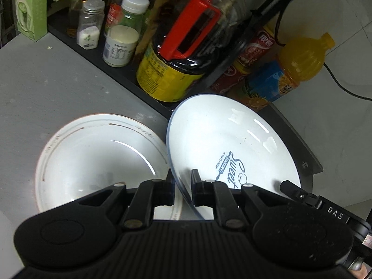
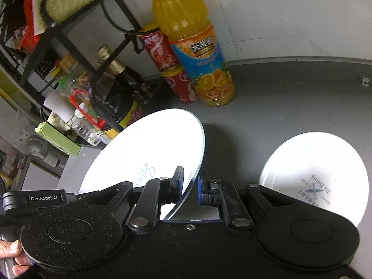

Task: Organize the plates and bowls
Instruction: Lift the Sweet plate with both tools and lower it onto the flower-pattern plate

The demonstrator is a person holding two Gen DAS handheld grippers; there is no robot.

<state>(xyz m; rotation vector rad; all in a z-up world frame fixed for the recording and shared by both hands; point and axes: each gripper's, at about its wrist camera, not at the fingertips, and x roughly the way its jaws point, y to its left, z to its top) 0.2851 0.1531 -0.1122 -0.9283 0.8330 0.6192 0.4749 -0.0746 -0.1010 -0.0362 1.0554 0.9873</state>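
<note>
Grippers both clamping rim of white blue-rimmed "Sweet" plate (image 1: 232,144): left gripper (image 1: 182,186), right gripper (image 2: 189,183). Plate tilting mid-air beside white brown-rimmed bowl (image 1: 97,158). Second printed plate (image 2: 313,174) lying apart; stacking not done.

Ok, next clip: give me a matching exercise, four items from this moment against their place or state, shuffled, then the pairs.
Items:
1. Sweet plate
2. brown-rimmed plate
3. orange juice bottle
4. Bakery plate

States:
A. upright beside red cans
B. tilted, rim between the fingers of both the left gripper and the right gripper
C. flat on the dark surface, right wrist view
D. flat on the grey counter

Pairs: 1-B, 2-D, 3-A, 4-C
</note>
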